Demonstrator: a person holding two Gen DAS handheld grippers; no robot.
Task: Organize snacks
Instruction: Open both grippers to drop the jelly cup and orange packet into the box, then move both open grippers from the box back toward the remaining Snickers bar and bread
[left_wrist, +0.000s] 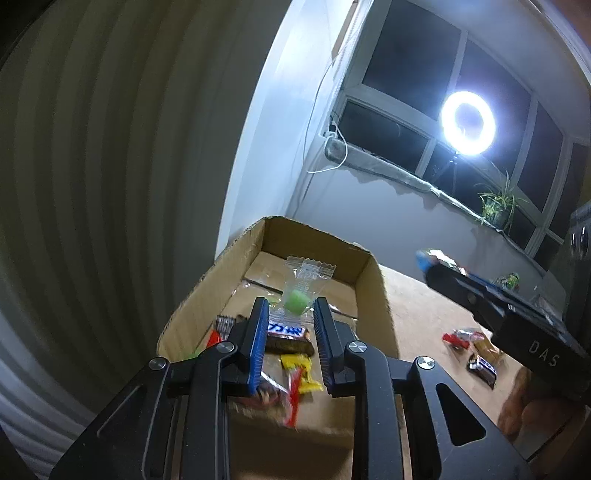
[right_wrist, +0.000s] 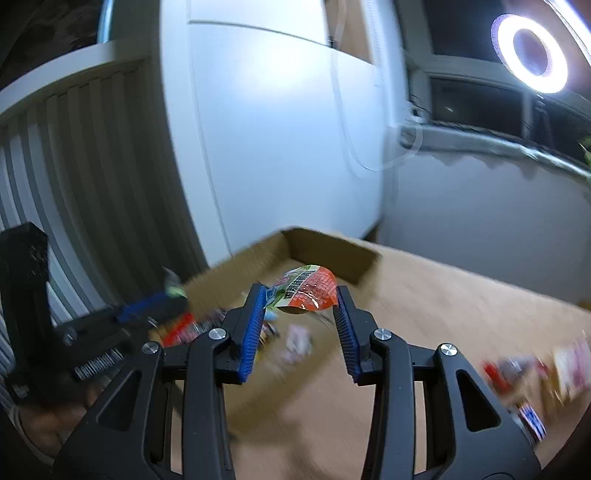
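Left gripper is pinching a green candy above the cardboard box; right gripper is gripping an orange packet nearby; risk: crowded grippers colliding, spilling either snack outside

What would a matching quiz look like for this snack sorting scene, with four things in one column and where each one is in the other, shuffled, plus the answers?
Things:
1. green candy in a clear wrapper
2. orange snack packet
3. brown chocolate bar
4. potted plant

Places:
A. on the window ledge
B. lying in the cardboard box
C. between the left tongs
D. between the right tongs

Pairs: 1-C, 2-D, 3-B, 4-A
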